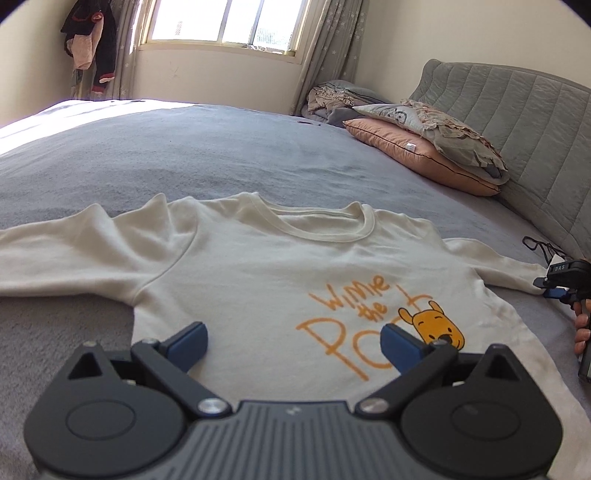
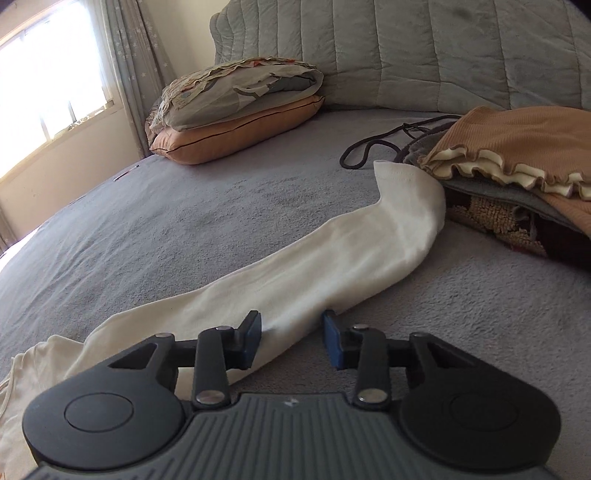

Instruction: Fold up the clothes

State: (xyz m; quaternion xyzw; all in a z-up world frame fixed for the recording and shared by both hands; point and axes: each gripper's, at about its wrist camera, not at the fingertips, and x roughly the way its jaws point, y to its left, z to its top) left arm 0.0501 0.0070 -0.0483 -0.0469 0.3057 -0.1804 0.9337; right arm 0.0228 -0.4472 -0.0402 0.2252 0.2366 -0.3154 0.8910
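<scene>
Shirt lies face up and spread flat on the grey bedspread, neckline away from me, the bear print towards my right. Its right sleeve runs out long across the cover, cuff ending just beside a heap of unfolded clothes.

My right gripper is down at that sleeve, near the shoulder end. The fingers stand narrowly apart with the sleeve's edge lying between them; the left pad looks to be against the cloth, but the right pad sits clear over the bedspread, so I judge the pinch not yet made. My left gripper hangs over the lower body of the shirt with its fingers wide apart and nothing between them.

I read this as the start of the first fold: taking the sleeve to bring it in across the chest. Next I need the right fingers to close fully on the sleeve, catching both layers without dragging up the bedspread, then lift and carry it inward. The left should pin or grasp the hem so the body does not slide.

Further out, stacked pillows rest against the padded headboard, a dark cord lies near the cuff, and a curtained window lights the far wall.
</scene>
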